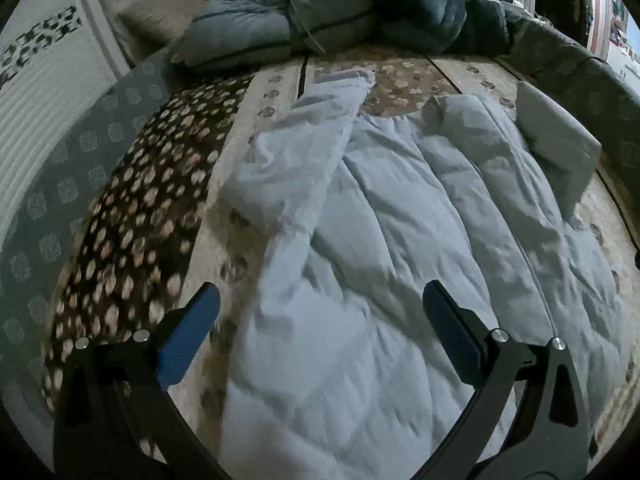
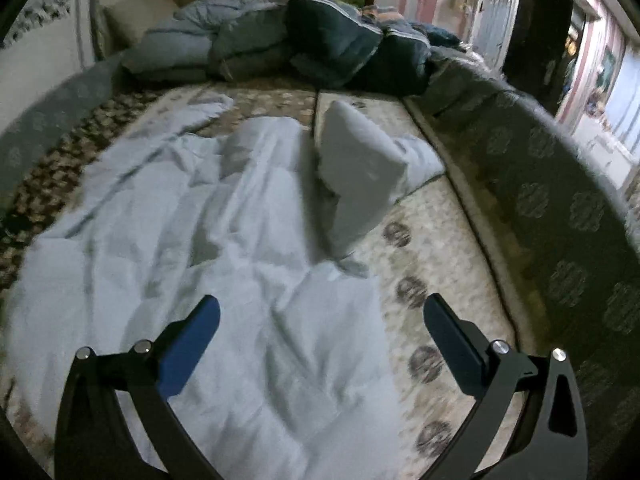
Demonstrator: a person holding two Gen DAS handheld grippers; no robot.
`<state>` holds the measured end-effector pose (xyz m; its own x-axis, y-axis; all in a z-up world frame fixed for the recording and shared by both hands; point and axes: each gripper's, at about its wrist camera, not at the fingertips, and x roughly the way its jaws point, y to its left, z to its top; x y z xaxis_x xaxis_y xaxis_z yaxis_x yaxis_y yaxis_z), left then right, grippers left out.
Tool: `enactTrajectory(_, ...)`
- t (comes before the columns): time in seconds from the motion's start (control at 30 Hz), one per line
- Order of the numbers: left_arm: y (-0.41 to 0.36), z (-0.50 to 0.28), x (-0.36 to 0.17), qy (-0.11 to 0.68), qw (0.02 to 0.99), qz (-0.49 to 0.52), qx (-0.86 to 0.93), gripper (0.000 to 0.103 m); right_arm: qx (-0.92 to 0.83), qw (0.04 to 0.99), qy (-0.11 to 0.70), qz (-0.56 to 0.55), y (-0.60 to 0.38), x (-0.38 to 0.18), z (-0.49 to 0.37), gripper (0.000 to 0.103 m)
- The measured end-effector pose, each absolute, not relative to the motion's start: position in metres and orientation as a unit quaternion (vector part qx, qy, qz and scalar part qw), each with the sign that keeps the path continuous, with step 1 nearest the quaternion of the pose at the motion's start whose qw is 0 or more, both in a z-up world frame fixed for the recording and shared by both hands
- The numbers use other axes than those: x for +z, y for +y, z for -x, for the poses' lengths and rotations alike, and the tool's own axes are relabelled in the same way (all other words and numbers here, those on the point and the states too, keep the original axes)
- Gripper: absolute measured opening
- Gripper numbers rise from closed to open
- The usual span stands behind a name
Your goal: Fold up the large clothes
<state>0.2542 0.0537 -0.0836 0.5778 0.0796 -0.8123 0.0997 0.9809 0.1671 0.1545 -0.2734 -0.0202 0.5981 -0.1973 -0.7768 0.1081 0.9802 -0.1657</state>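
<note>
Two grippers hang with fingers spread wide and empty above a pale blue padded jacket (image 1: 400,216) lying flat and rumpled on a patterned bed. The left gripper (image 1: 320,334) sits over the garment's near-left part, one blue finger above the bedcover and the other above the cloth; the right gripper (image 2: 320,336) straddles the garment's right edge, its outer finger over bare bedcover (image 2: 440,248).

The jacket looks soft, puffy and light for its bulk, with stitched channels and deep creases. It should bend anywhere but is likely to spring back and slide on itself, so a pinch on a thick hem or seam edge seems safer than a grab at the slack middle. A sleeve (image 1: 292,148) lies out to the left and away from the camera. On the right side a stiffer flap (image 2: 360,168) stands up off the bed; whether it is a collar, a hood or a turned-back front panel cannot be told.

The bedcover is beige with dark round motifs, beside a brown spotted band (image 1: 136,216); it looks soft and could give under a downward press.

Farther back, a heap of grey and dark blue quilted bedding (image 2: 280,40) lies across the head of the bed. At far right a dark doorway (image 2: 536,28) opens onto a brighter room.
</note>
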Motion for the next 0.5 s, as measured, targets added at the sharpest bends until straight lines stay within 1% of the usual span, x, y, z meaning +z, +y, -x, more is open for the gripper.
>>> enactTrajectory(0.1,0.055,-0.287,-0.089,0.46,0.883,-0.09,-0.013,0.1,-0.109,0.885,0.45,0.054,-0.28,-0.026,-0.18,0.101)
enactTrajectory(0.3,0.044,-0.365,-0.13,0.486,0.865,-0.123,0.0,0.1,-0.129,0.883,0.451,0.001,-0.306,-0.032,-0.221,0.101)
enactTrajectory(0.5,0.031,-0.448,-0.171,0.514,0.848,-0.129,0.001,0.1,-0.128,0.879,0.46,-0.009,-0.307,-0.052,-0.239,0.101)
